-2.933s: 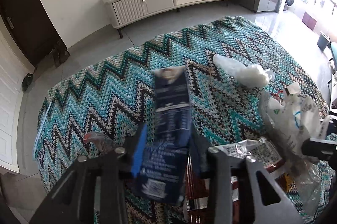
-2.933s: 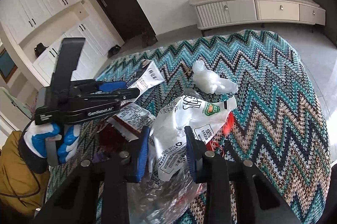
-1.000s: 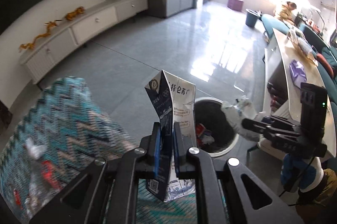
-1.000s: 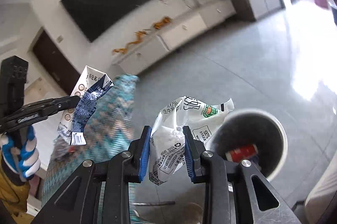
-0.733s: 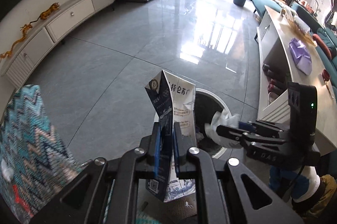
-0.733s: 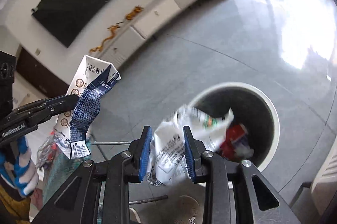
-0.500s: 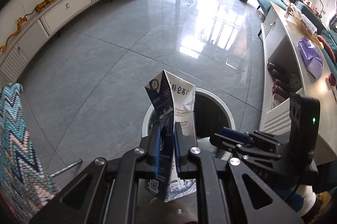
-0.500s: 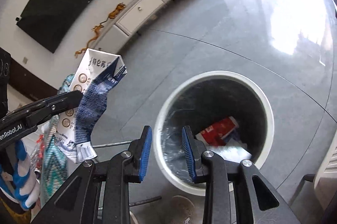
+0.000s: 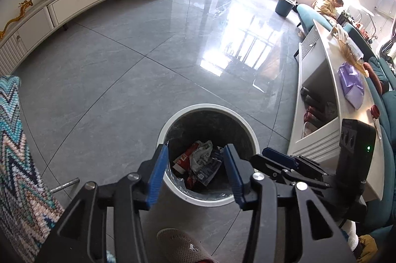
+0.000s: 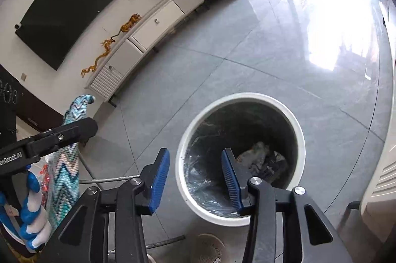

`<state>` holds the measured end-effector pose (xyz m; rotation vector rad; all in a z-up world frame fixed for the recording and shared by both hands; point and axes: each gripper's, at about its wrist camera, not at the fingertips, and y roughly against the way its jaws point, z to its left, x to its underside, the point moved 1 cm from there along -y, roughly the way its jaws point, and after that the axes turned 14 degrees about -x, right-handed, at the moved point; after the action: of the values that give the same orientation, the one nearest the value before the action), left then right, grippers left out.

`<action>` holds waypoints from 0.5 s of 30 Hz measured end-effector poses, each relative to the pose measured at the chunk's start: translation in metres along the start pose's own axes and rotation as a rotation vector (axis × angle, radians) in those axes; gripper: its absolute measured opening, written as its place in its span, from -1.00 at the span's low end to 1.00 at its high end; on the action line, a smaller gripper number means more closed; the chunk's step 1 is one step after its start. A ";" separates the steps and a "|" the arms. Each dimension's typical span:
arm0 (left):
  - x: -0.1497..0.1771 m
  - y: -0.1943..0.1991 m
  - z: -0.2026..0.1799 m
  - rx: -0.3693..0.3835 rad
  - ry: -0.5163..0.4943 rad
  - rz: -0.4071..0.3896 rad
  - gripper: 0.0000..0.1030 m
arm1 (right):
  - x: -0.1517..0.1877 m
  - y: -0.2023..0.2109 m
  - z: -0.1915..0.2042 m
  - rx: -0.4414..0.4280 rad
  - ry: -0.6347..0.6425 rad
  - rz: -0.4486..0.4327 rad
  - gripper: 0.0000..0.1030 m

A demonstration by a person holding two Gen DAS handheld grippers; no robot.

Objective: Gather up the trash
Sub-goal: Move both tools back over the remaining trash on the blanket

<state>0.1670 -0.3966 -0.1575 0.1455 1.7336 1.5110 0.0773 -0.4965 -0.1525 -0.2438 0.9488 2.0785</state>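
- Left hand-held gripper, low centre of the left view: jaws apart and opening, nothing between the blue pads; aimed straight down into the bin, probably so that anything let go falls inside.
- Right hand-held gripper, low centre of the right view: jaws likewise apart and opening, empty; poised over the near rim of the same bin, apparently for the same reason.
- Trash: crumpled wrappers, red and white and dark, lying at the bottom of the bin on its dark liner; seen again as a pale heap past the right pad in the right view.
- Bin: round, white-rimmed, standing on the grey tiled floor, set near the table so the carry is short, judging by the layout.
- Table under a zigzag cloth at the left edge of the left view; something red on it, low left of the right view, likely more trash to fetch.
- Slipper at the bottom edge, just before the bin: person standing close over it.
- Judgement: this drop done, both hand-held grippers free for another trip.
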 end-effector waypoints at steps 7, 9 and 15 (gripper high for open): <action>0.014 0.071 0.035 -0.057 0.039 -0.127 -0.12 | -0.003 0.020 0.064 -0.013 0.113 -0.043 -0.09; 0.023 0.094 0.052 -0.095 0.059 -0.166 -0.12 | -0.003 0.024 0.089 -0.025 0.151 -0.058 -0.06; 0.061 0.159 0.109 -0.199 0.154 -0.268 0.03 | 0.004 0.027 0.159 -0.076 0.258 -0.080 -0.02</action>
<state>0.1302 -0.2337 -0.0437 -0.3012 1.6326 1.5137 0.0778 -0.3928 -0.0283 -0.5918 0.9942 2.0435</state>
